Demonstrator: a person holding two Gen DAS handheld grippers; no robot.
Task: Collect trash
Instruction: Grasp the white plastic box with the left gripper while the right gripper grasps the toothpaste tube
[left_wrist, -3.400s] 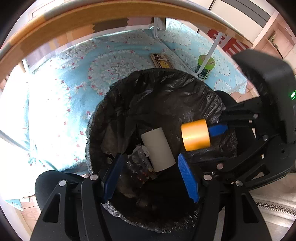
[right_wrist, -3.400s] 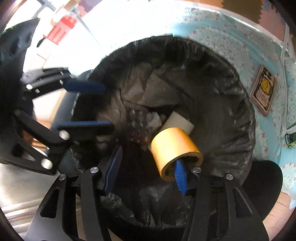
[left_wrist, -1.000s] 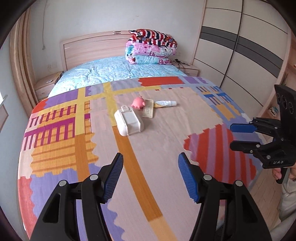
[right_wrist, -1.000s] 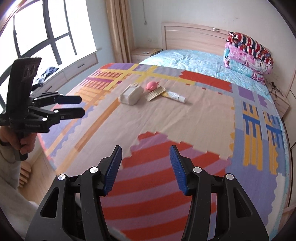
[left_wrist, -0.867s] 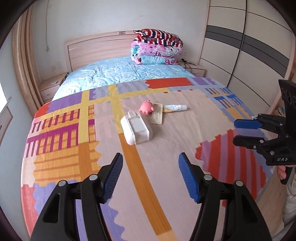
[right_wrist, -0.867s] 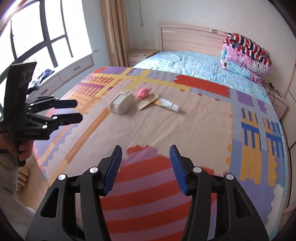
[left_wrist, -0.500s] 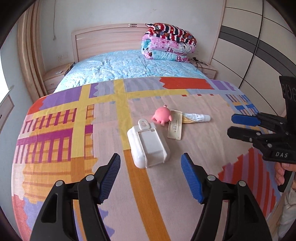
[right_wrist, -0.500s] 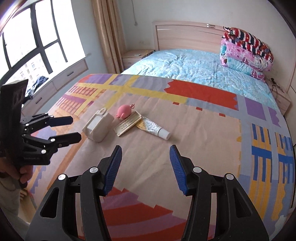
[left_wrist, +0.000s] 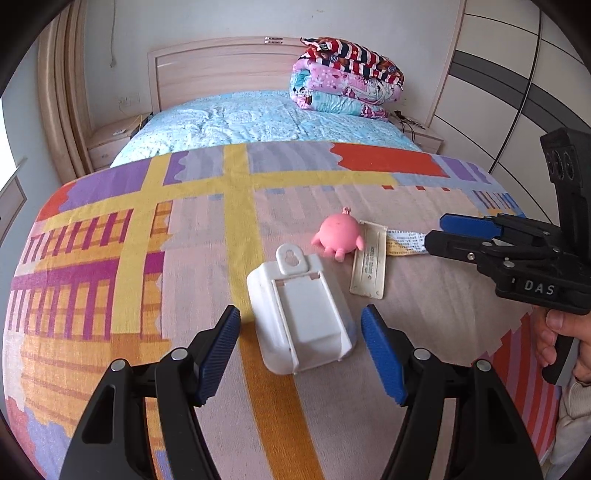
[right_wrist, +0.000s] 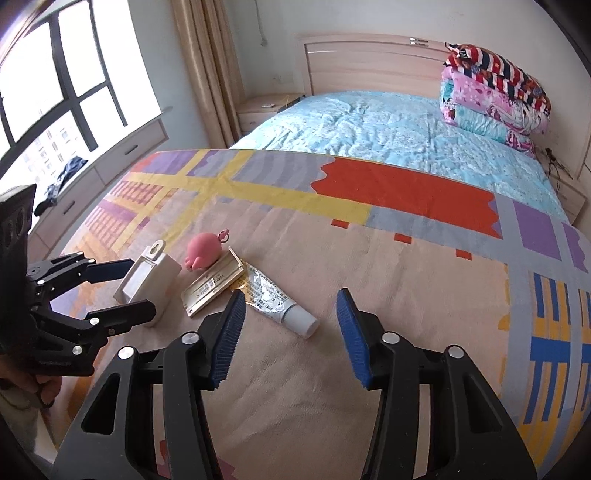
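On the bed's patterned blanket (left_wrist: 110, 229), a white plastic holder (left_wrist: 301, 314) is lying between the left gripper's (left_wrist: 300, 354) spread jaws, while the right gripper (right_wrist: 290, 332), jaws also apart, is hovering near the tube (right_wrist: 279, 301).

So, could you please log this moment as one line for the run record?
left gripper: open, at white plastic holder | right gripper: open, over ointment tube | pink toy, flat card: on blanket
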